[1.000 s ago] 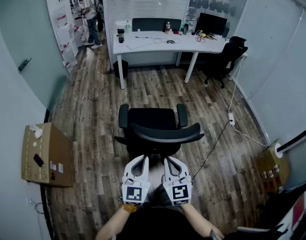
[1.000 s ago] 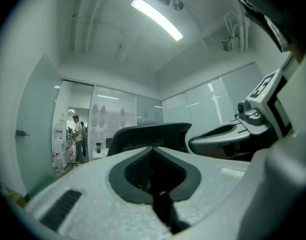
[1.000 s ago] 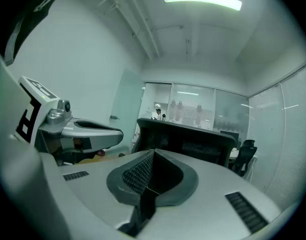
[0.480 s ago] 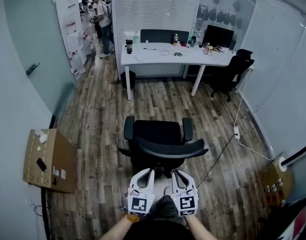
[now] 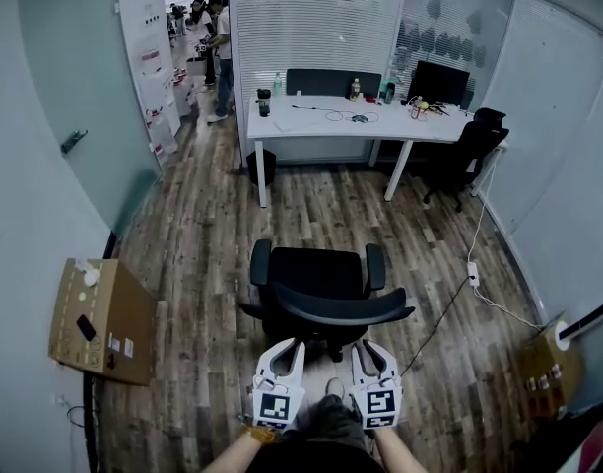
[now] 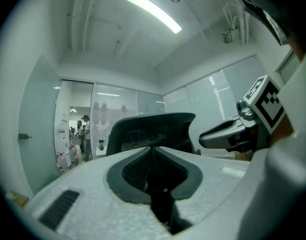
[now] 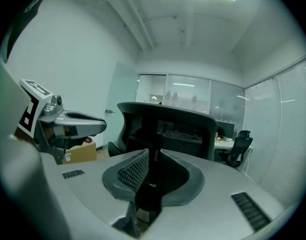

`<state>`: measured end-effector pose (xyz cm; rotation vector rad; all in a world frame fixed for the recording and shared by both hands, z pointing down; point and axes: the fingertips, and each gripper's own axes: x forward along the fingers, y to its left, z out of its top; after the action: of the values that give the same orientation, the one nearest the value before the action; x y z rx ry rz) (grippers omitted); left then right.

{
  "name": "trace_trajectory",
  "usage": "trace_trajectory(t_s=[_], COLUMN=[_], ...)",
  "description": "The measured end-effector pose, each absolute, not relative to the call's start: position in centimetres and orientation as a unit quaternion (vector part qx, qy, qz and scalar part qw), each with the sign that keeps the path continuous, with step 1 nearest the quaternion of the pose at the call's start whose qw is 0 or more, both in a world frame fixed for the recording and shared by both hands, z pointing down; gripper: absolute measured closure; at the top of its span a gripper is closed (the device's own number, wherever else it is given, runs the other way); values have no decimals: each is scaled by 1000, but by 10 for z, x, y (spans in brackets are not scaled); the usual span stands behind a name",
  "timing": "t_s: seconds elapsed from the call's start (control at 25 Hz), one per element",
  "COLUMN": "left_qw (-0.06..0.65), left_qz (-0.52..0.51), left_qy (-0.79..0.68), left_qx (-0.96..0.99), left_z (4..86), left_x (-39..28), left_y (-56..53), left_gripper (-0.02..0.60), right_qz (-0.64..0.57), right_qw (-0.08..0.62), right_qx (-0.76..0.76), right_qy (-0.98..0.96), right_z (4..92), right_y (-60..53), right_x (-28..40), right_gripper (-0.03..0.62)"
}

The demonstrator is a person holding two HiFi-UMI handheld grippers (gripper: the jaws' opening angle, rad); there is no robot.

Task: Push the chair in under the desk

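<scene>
The white desk (image 5: 321, 124) is seen far ahead of both grippers, well beyond the black chair (image 5: 321, 284), whose backrest is found just before their tips, untouched. The jaws of the right gripper (image 5: 365, 348) have just been opened a little, with nothing between them. Those of the left gripper (image 5: 290, 348) have just begun opening yet are seen practically together, empty.

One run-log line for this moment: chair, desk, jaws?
chair: short of desk, untouched | left gripper: behind chair, jaws near shut, just easing open, empty | right gripper: jaws just opened wider, empty
</scene>
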<state>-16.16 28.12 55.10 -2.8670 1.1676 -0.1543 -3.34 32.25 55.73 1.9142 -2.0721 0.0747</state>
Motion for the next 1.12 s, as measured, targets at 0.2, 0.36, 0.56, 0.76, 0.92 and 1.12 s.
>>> trace_trajectory(t_s=[0.2,0.36,0.56,0.76,0.92,1.12], left_qw=[42,54,52,50,50,48], left_qz=[-45,-44,-50,-62,-76,-91], left_qy=[377,377,378,384,388,391], left_qx=[-924,-924,-923,-920,-917,-915], left_z=[547,547,547,548,553,563], left_x=[-159,-157,-153,-156,-164,-169], left_y=[267,258,251,240,231,217], left_gripper=[535,508,466,436,401,355], right_qz=[34,31,46,62,72,82], right_qw=[161,160,170,180,193,201], right_qx=[678,682,685,697,702,697], right_qy=[-717,-713,-706,-692,-681,-683], right_z=[554,553,561,568,577,586], right_y=[316,312,307,297,293,288], right_x=[-15,-3,10,29,47,65], right_gripper=[499,478,437,391,365,321])
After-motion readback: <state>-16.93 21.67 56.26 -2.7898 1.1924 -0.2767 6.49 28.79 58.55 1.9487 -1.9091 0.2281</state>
